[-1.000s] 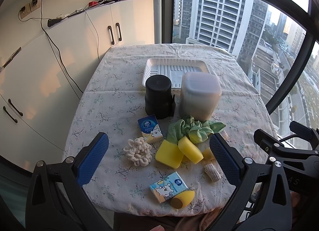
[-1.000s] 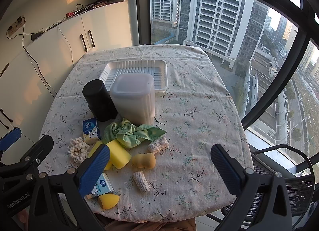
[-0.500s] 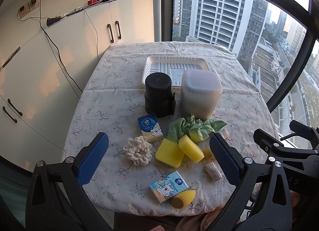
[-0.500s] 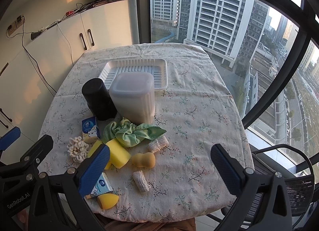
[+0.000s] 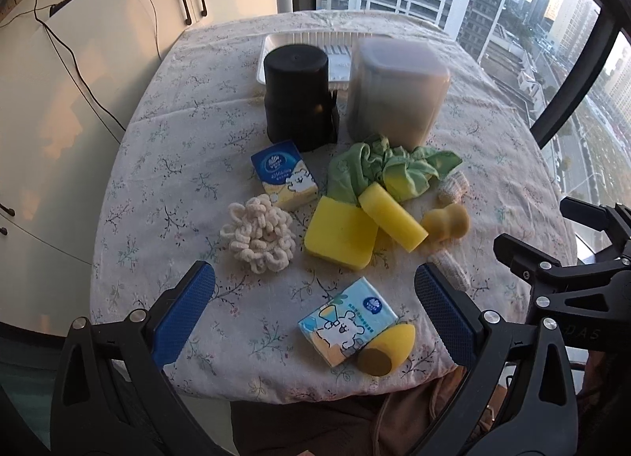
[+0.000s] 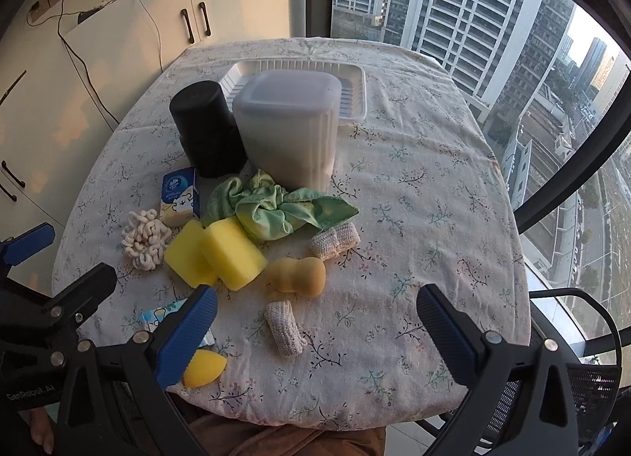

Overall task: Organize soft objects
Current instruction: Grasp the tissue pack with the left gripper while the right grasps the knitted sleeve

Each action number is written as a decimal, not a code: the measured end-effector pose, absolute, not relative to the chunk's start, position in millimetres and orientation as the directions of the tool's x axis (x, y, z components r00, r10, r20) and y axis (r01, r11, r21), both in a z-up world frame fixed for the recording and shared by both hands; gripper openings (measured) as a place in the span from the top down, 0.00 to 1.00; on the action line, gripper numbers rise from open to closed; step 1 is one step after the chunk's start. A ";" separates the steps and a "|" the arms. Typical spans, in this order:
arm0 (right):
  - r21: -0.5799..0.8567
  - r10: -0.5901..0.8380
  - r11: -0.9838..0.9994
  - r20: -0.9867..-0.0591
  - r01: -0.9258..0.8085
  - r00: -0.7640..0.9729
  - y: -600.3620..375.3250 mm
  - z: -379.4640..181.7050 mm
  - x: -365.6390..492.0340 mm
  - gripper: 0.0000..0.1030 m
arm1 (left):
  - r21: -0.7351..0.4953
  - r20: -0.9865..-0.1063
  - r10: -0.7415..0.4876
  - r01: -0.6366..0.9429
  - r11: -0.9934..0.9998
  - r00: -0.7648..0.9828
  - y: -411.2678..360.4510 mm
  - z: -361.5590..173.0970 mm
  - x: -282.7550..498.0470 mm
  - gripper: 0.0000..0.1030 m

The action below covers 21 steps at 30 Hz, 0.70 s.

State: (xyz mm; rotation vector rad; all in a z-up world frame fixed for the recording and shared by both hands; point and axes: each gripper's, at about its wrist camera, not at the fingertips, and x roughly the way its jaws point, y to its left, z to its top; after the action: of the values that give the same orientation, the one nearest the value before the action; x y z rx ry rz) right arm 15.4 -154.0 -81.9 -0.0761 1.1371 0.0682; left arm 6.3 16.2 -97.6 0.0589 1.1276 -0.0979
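Soft items lie in a cluster near the table's front: two yellow sponges (image 5: 341, 237) (image 6: 232, 253), a green cloth (image 5: 378, 172) (image 6: 276, 207), a cream knitted scrunchie (image 5: 258, 237) (image 6: 144, 237), a tan gourd-shaped sponge (image 6: 295, 274), two cream knitted rolls (image 6: 284, 328) and a yellow egg sponge (image 5: 384, 345). Two tissue packs (image 5: 284, 174) (image 5: 347, 320) lie among them. My left gripper (image 5: 313, 314) hangs open above the front tissue pack. My right gripper (image 6: 315, 322) is open above the nearer knitted roll. Both hold nothing.
Behind the cluster stand a black cylinder container (image 5: 297, 95) (image 6: 209, 129) and a lidded translucent box (image 5: 396, 89) (image 6: 292, 127). A white ribbed tray (image 6: 357, 89) lies behind those. The flowered tablecloth (image 6: 434, 219) has bare room on the right. White cabinets are on the left, a window beyond.
Both grippers have moved forward and lower toward the cluster, so the objects look larger. Nothing on the table has shifted. Both stay open.
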 end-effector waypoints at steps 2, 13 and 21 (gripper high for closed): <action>-0.045 -0.006 0.995 -0.925 -0.093 0.380 -156.1 -100.9 14.4 0.00 | 0.038 -0.928 -0.003 0.103 0.994 0.373 15.1 -118.3 5.8 0.00; 0.023 0.073 0.986 -0.951 -0.165 0.302 -169.4 -168.3 0.7 0.03 | 0.016 -0.967 -0.039 0.215 0.977 0.251 -6.4 -177.2 7.5 0.02; -0.019 0.046 0.983 -0.938 -0.182 0.344 -172.5 -178.4 0.1 0.07 | -0.161 -0.980 -0.176 0.149 0.976 0.095 -1.1 -207.5 16.8 0.01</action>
State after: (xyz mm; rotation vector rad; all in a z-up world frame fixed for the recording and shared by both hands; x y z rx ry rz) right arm 0.1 -172.5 -178.4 -0.1277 1.2113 0.1483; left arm 16.8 -1.1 -207.5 -0.0227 1.4559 -0.2411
